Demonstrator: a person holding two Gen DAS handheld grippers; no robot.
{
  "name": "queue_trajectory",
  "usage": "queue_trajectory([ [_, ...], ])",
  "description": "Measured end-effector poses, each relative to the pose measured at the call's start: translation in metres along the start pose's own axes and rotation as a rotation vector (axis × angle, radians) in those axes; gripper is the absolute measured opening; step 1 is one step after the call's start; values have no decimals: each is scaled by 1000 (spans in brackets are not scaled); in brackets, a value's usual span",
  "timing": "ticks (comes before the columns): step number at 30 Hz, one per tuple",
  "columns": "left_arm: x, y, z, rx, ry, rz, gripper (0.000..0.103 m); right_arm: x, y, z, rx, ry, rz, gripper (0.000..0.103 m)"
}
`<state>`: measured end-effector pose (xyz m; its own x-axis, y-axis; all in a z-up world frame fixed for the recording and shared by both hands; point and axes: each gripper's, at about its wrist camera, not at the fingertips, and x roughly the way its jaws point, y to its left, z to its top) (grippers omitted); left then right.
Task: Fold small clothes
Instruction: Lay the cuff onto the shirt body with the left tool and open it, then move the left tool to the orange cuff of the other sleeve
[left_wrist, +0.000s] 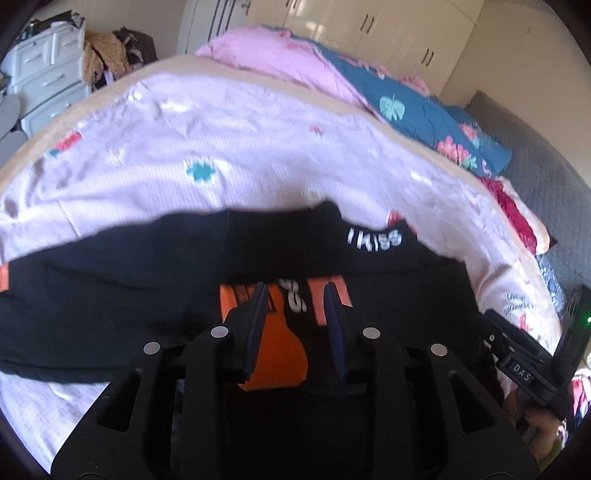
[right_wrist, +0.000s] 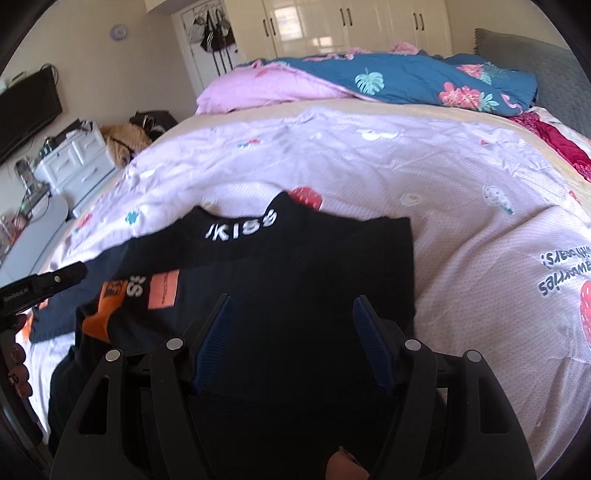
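Pale pink bedding with little flowers and strawberries covers the big bed (right_wrist: 424, 177), and a blue flowery blanket (right_wrist: 413, 81) lies bunched up at the far side next to a pink one. Cream cupboard doors (right_wrist: 332, 26) line the back wall, and a white chest of drawers (right_wrist: 77, 162) stands beside the bed.

On the bed lies a small black top (right_wrist: 295, 258) with white letters near its neck and orange patches on its front (part of it looks folded over already). It is spread flat on the pink cover, close to both tools.

The left gripper (left_wrist: 297, 295) hangs just over the orange patch of the top. Its two blue pads stand a little way apart, and nothing is pinched between them. The cloth shows in the gap, but the pads do not squeeze it.

The right gripper (right_wrist: 293, 314) hangs over the plain black part of the top. Its pads stand wide apart and hold nothing. In the right wrist view, the left tool pokes in at the left edge, with fingers (right_wrist: 18, 365) of a hand below it.
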<state>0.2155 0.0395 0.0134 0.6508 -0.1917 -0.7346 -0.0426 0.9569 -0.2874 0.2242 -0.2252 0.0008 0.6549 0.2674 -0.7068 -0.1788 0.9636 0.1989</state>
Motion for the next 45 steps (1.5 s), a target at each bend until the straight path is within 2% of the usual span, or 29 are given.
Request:
queue_trajectory([
  [2,14,1,-9,-13,60,-7,23,4,4,-3,-15,20,4,65],
  [4,30,2,-19,-12,111,31,23,8,7,-5,-26,37,3,65],
  [7,44,5,-31,1,152,94,29,15,6,-10,-27,79,-13,65],
  [11,43,4,-38,21,134,115,29,34,-4,-18,-4,169,-63,65],
  [14,35,7,-36,5,113,93,32,33,-4,-18,-9,169,-59,66],
  [17,24,6,-32,13,81,103,40,24,0,-15,-3,133,0,67],
  [20,14,7,-28,11,61,111,51,15,9,-11,-24,91,23,80],
  [22,8,9,-27,2,49,119,64,9,14,-9,-33,64,39,90],
  [23,5,10,-27,-1,42,124,65,6,18,-7,-36,43,45,95],
  [25,-1,14,-27,-22,30,137,82,1,22,-6,-42,16,44,96],
  [28,-11,20,-26,-43,4,157,92,-5,28,-4,-57,-18,48,98],
  [34,-25,26,-29,-45,-27,228,94,-17,46,-2,-105,-90,23,98],
  [38,-36,38,-29,-83,-44,252,94,-25,58,-2,-100,-111,69,98],
  [45,-47,56,-27,-137,-63,318,94,-30,90,-4,-162,-117,98,98],
])
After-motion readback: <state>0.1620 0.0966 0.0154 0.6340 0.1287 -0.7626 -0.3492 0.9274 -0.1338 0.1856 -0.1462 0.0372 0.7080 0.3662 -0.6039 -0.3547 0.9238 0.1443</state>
